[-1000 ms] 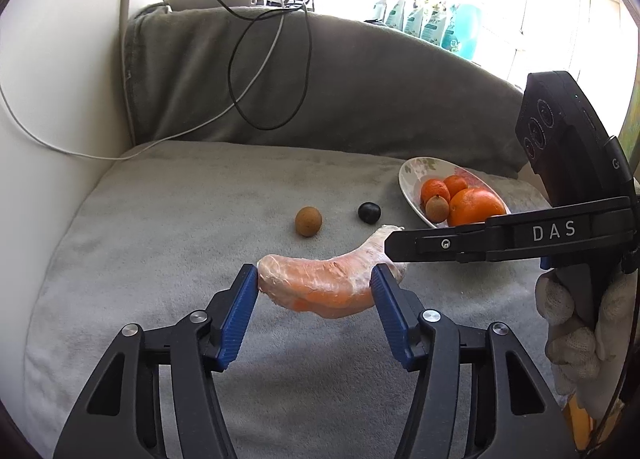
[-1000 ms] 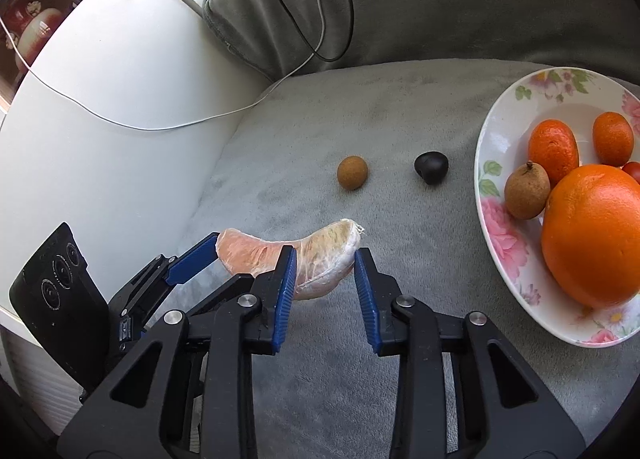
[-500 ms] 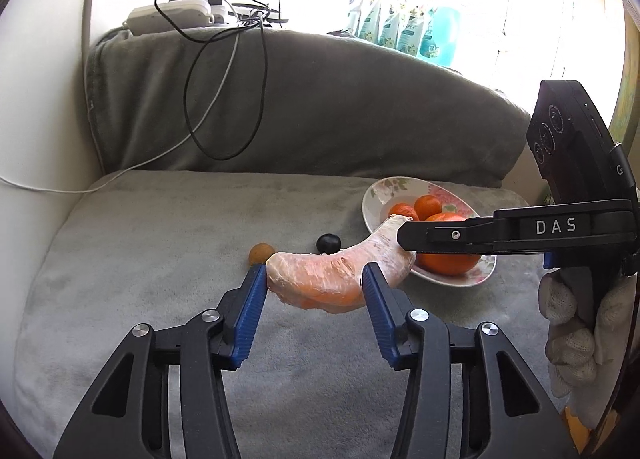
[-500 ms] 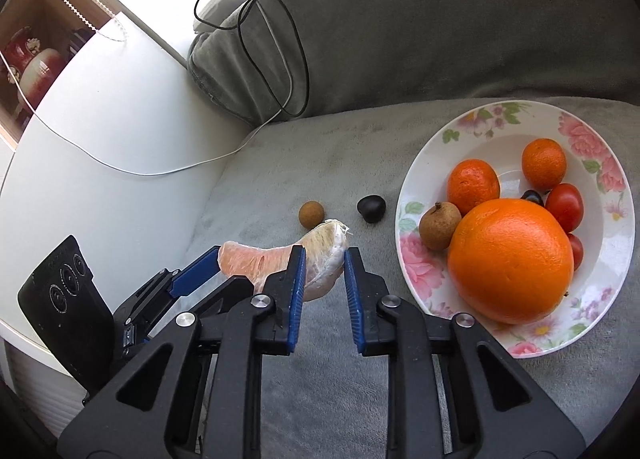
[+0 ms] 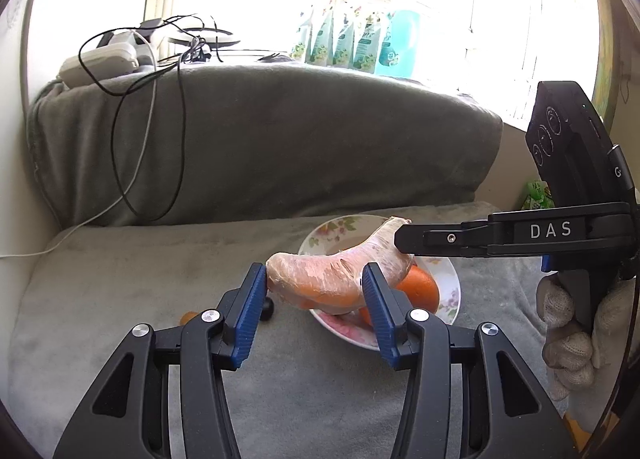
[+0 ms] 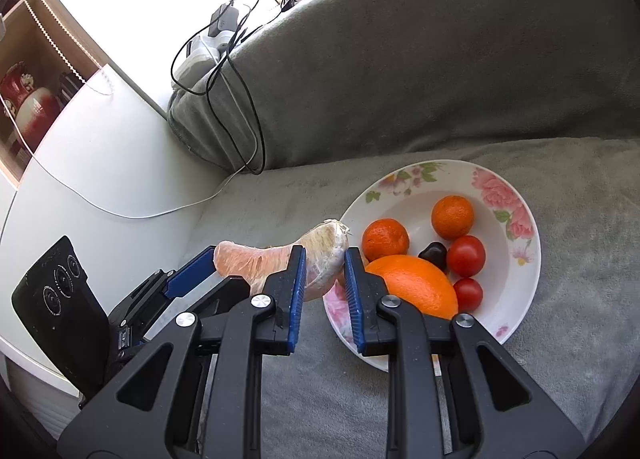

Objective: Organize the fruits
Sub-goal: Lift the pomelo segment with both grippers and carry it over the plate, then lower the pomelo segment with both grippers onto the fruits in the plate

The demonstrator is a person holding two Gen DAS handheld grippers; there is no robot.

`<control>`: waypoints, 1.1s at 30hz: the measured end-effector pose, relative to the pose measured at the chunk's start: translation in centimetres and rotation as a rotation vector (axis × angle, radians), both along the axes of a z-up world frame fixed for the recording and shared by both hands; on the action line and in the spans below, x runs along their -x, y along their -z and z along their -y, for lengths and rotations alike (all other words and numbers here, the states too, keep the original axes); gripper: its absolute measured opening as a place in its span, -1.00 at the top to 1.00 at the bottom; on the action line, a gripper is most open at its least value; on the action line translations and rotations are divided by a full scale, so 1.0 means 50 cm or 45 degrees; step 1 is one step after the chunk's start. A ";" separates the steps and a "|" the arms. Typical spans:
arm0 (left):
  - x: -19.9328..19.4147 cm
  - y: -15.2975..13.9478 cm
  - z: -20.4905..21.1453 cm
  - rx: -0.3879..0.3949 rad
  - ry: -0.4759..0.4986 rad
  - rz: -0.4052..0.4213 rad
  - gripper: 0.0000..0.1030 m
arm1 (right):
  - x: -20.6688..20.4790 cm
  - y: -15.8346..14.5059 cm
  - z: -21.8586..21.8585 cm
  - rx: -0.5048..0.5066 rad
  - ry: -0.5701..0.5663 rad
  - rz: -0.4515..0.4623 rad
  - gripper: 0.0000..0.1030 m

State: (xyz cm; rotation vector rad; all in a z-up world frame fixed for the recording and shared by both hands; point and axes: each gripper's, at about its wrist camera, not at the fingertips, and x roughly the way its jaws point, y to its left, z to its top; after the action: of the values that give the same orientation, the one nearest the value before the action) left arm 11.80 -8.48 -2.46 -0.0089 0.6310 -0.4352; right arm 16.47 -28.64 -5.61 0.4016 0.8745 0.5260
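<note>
Left wrist view: the left gripper [image 5: 314, 287] has its blue pads clamped on the pale pink, film-wrapped pomelo segment [image 5: 320, 279], held in the air at the centre. From 3 o'clock the right gripper [image 5: 402, 241], held in a gloved hand [image 5: 568, 335], is closed on the segment's narrow pale tip. Behind and below the segment lies a white floral plate [image 5: 450, 287] on the grey blanket-covered sofa [image 5: 120, 287], with a large orange [image 5: 420, 291] showing in it. A small dark fruit [image 5: 267, 309] lies on the blanket at 8 o'clock of the segment.

Right wrist view: the right gripper [image 6: 323, 253] pinches the segment's [image 6: 256, 263] pale end; its jaws have just been closing on it. The left gripper [image 6: 208, 265] holds the other end at 9 o'clock. At 3 o'clock the plate [image 6: 528, 259] carries the large orange [image 6: 416, 283], two mandarins [image 6: 452, 217], two red tomatoes [image 6: 466, 255] and a dark fruit [image 6: 434, 253].
</note>
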 end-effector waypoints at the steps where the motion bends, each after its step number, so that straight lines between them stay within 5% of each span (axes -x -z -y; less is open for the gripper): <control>1: -0.006 -0.002 0.007 0.001 0.007 0.003 0.07 | -0.003 -0.001 0.008 -0.001 0.010 0.003 0.59; 33: -0.107 0.013 0.115 0.002 0.131 -0.075 0.07 | -0.080 0.029 0.112 0.013 0.148 -0.059 0.59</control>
State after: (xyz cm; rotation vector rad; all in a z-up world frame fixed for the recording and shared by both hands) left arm 17.17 -14.23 -3.12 0.0093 0.6909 -0.5362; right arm 20.49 -34.27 -7.04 0.4536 0.8924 0.4063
